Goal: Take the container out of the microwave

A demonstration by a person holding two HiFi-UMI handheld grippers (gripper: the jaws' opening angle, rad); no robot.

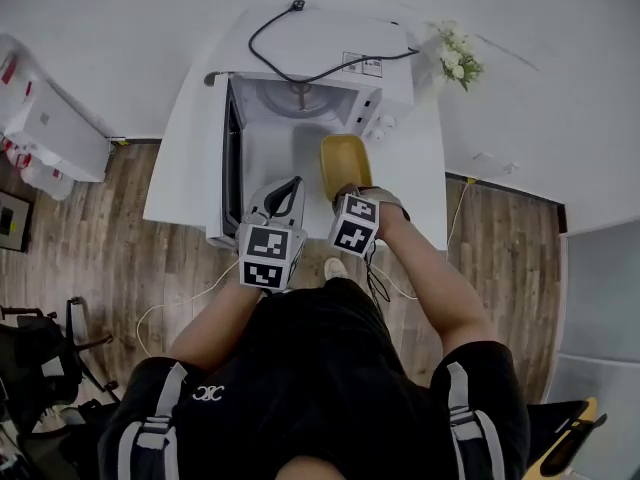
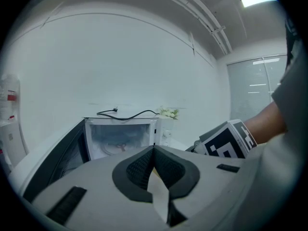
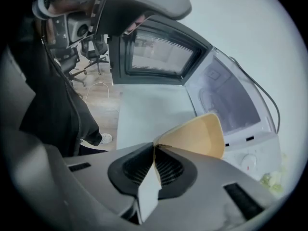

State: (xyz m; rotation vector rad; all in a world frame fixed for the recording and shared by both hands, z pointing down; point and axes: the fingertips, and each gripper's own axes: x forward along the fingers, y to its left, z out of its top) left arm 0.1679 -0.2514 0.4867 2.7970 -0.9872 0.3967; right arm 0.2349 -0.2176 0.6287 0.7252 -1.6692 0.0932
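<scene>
since the microwave (image 1: 300, 68) cavity shows only its bare turntable, the main part of the task looks done: the container is already outside the oven.

at the left, the white bench (image 1: 185, 158) carries the microwave, and the door (image 1: 232, 158) hangs swung wide open on the left side. just right of the door, the left gripper (image 1: 285, 193) points towards the open cavity. its own view shows its jaws pressed together with nothing between them, so it is empty and takes no part in the hold.

further right, the yellow container (image 1: 345, 163) sits out in front of the oven, over the bench and near the control panel side. the right gripper (image 1: 343, 194) has it by the near rim: in the right gripper view the jaws are nearly together, pinched on the thin wall of the container (image 3: 197, 134), which looks tilted and empty. whether its base touches the bench i cannot tell.

at the far right, a small bunch of flowers (image 1: 457, 58) stands beside the microwave, well clear of the work.

what seems left is to carry the container clear, set it flat on the bench and let go of it.
</scene>
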